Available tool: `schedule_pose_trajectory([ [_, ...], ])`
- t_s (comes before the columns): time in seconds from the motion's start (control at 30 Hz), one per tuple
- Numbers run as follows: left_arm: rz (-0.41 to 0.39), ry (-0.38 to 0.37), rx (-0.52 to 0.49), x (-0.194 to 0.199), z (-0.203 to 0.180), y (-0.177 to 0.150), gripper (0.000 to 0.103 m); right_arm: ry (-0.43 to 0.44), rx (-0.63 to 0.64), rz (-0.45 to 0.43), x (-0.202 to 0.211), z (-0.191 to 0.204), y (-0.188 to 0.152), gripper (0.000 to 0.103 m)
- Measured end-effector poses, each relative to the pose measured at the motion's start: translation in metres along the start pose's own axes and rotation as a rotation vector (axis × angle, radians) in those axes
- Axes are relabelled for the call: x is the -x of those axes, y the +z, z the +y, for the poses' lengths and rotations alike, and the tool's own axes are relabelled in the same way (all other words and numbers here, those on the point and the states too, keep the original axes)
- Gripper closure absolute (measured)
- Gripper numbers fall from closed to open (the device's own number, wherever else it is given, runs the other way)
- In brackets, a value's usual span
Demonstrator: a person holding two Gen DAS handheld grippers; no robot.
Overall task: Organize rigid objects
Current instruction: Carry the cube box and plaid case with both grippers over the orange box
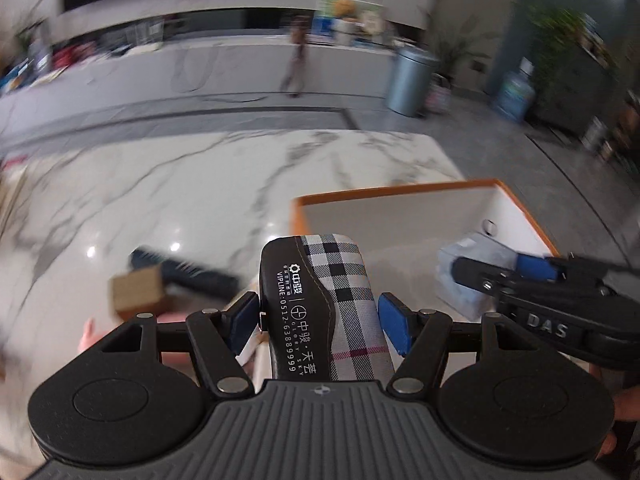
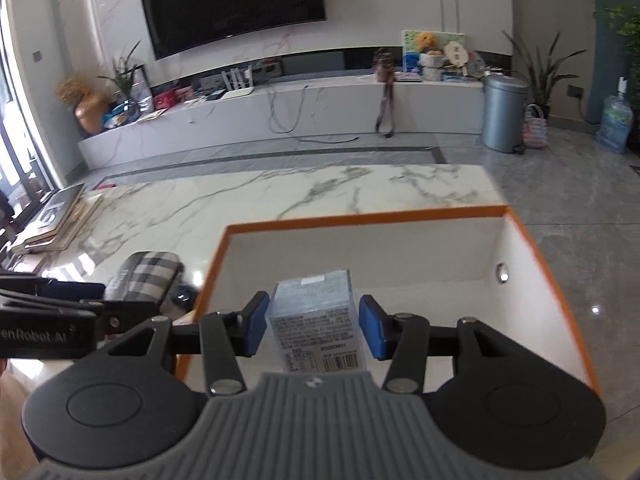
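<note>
Right wrist, claw (image 2: pixel 311 325) gripping clear box (image 2: pixel 316 322)

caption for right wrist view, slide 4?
Right gripper holds a clear box over the orange-rimmed bin.

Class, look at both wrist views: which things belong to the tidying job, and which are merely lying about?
Belongs to the job:
- plaid case between the left gripper pads
- grey box between the right gripper pads
- orange-rimmed box
- brown carton
- dark comb

Lying about:
- television
- bin
- water bottle
</note>
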State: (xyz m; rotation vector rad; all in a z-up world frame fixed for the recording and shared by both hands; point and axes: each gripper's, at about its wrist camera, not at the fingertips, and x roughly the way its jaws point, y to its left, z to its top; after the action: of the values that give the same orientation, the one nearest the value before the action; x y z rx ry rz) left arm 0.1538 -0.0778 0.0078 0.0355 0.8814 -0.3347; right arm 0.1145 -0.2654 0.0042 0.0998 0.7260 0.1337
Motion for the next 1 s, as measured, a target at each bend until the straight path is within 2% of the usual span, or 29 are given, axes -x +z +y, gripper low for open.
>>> schedule_pose_trajectory([
  [0.4,0.097,-0.039,-0.251,-0.067,-0.057,0.019,0.028,-0.073,-0.051,0.083,-0.033,-0.044,0.001,0.054],
  [0.57,0.135,-0.022,-0.360,-0.092,-0.067,0.018,0.028,-0.076,-0.065,0.133,-0.052,-0.055,0.000,0.054],
  [0.7,0.171,-0.020,-0.408,-0.108,-0.071,0.015,0.027,-0.081,-0.068,0.163,-0.065,-0.058,0.000,0.054],
  [1.0,0.187,0.046,-0.495,-0.133,-0.077,0.011,0.027,-0.071,-0.063,0.195,-0.086,-0.052,0.006,0.054],
])
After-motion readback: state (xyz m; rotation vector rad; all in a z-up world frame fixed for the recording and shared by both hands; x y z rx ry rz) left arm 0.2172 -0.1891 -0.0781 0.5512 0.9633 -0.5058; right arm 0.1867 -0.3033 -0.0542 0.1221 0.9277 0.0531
